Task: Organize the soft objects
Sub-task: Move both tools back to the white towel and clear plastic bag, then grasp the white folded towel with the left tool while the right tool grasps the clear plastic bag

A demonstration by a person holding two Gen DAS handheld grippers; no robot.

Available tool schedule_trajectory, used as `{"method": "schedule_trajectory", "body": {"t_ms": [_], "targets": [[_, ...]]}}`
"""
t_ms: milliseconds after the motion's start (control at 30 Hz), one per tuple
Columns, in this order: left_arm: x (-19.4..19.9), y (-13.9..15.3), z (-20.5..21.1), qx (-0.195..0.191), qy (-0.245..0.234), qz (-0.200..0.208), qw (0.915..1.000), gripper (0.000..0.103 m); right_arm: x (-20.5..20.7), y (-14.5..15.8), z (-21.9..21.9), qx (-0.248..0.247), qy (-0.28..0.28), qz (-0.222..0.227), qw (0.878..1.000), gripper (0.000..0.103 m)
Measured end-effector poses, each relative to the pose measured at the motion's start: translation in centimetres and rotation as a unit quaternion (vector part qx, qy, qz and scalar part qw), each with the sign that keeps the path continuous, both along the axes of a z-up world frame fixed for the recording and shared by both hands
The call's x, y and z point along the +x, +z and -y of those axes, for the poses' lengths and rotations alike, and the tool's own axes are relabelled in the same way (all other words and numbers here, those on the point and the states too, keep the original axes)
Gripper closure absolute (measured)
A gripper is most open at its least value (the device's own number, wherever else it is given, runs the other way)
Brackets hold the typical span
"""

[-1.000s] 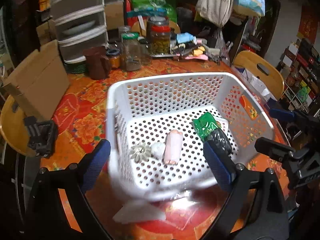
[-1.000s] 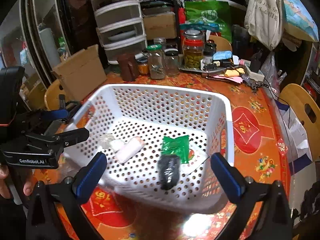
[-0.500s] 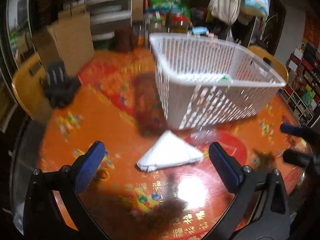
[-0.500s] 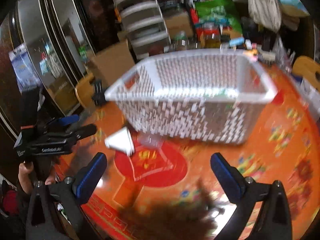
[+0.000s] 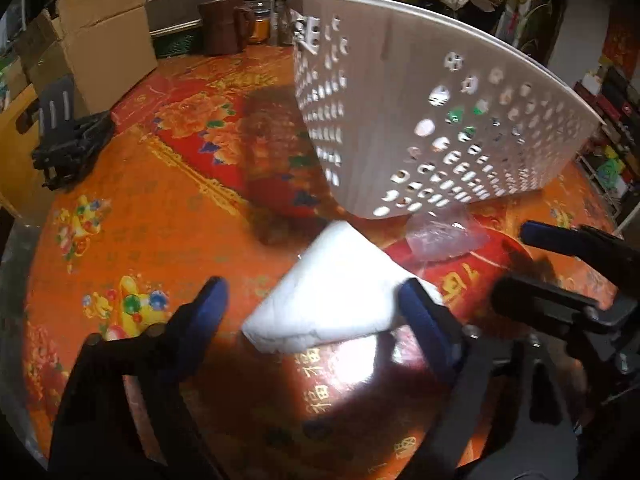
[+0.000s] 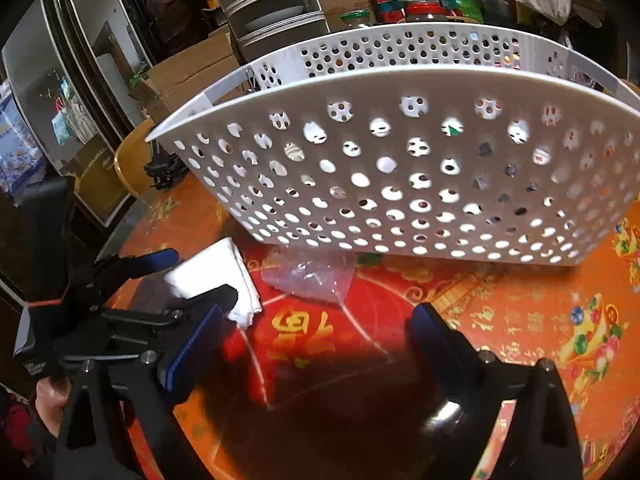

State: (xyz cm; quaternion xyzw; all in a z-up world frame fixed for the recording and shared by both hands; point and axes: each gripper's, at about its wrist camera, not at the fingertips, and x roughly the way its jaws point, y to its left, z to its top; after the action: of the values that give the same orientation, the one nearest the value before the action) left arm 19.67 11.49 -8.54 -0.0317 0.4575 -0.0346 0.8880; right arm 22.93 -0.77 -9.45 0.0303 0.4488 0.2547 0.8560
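My left tool (image 5: pixel 312 312) has its jaws spread wide, low in the left-wrist view, with the folded white cloth (image 5: pixel 332 300) lying between them; the right-hand blue pad seems to overlap the cloth's corner, though I cannot tell if it touches. My right tool (image 6: pixel 316 336) is also wide apart and clamped on nothing, hovering over the bare red-and-orange worktop (image 6: pixel 520 320) in the lower half of its own view.

Just beyond the cloth, toward the centre of both views, lies a crumpled clear plastic wrapper (image 6: pixel 308 272), close to the foot of the white perforated basket (image 6: pixel 400 184), which fills the upper right of the left-wrist frame. Through the holes I glimpse green and dark things inside, too broken up to name.

I judge the cloth to be light, limp and compressible: it will sag and may unfold if I pinch only one layer. The best hold looks like the thick folded edge nearest me, squeezing all layers together. The glossy worktop may let it slide, so I should close gently from above. The wrapper looks flimsy and slippery.

Farther left sit a cardboard box (image 5: pixel 92 40) and a black clamp (image 5: pixel 68 136).
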Motion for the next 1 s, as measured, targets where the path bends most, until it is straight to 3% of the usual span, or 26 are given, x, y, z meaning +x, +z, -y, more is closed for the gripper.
{"method": "schedule_trajectory", "body": {"t_ms": [33, 133, 500, 567, 767, 1000], "targets": [[-0.1, 0.1, 0.0, -0.001, -0.002, 0.002, 1.0, 0.037, 0.1, -0.1, -0.4, -0.005, -0.001, 0.002, 1.0, 0.007], [-0.7, 0.3, -0.8, -0.006, 0.001, 0.004, 1.0, 0.051, 0.5, -0.5, -1.5, -0.02, -0.003, 0.006, 1.0, 0.009], [-1.9, 0.2, -3.4, -0.017, 0.013, 0.015, 0.9997, 0.053, 1.4, -1.2, -4.8, -0.07, -0.043, 0.021, 0.996, 0.014], [-2.1, 0.2, -3.6, -0.016, 0.013, 0.016, 0.9997, 0.052, 1.4, -1.2, -5.0, -0.087, -0.05, 0.026, 0.995, 0.019], [-2.2, 0.1, -3.8, -0.015, 0.014, 0.018, 0.9996, 0.052, 0.9, -1.1, -5.9, -0.108, -0.047, 0.042, 0.992, 0.048], [-2.7, 0.2, -3.7, -0.016, 0.02, 0.019, 0.9995, 0.053, 0.1, -1.2, -5.8, -0.102, -0.042, 0.046, 0.993, 0.051]]}}
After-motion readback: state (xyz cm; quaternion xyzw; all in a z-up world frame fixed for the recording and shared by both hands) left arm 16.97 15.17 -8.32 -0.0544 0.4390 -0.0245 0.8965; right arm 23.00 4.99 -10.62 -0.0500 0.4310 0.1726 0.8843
